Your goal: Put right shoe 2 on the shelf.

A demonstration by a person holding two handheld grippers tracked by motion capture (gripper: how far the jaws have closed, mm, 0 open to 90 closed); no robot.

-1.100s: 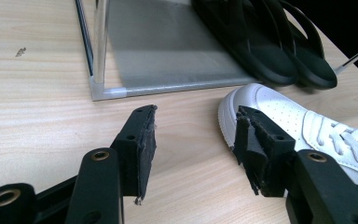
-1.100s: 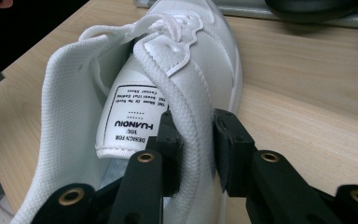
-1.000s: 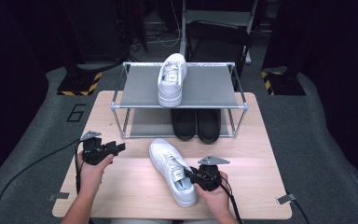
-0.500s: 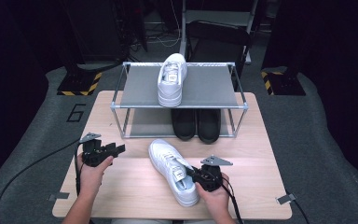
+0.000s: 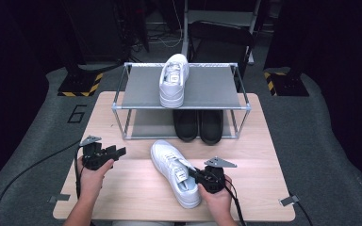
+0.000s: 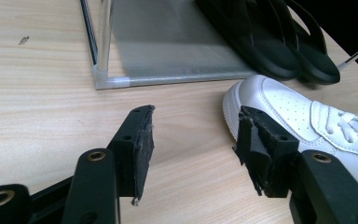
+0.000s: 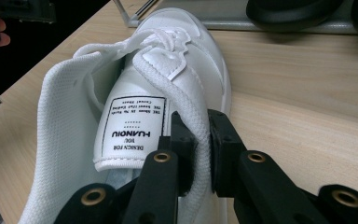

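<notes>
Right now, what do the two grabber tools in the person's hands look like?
Both are black with two chunky jaws. The left gripper has worn, ragged black pads, round brass-coloured rivets and a long black cable trailing off the table. The right gripper wears a flat grey three-cornered plate on top. Forearms are bare, without sleeves.

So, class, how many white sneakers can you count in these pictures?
2. One white lace-up sneaker stands on the grey rack's top shelf; the other lies on the wooden table, its collar pinched by the right gripper.

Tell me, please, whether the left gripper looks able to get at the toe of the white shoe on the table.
Probably yes: the left gripper is open, the shoe toe lies just beyond its jaw, and only bare table lies between.
</notes>
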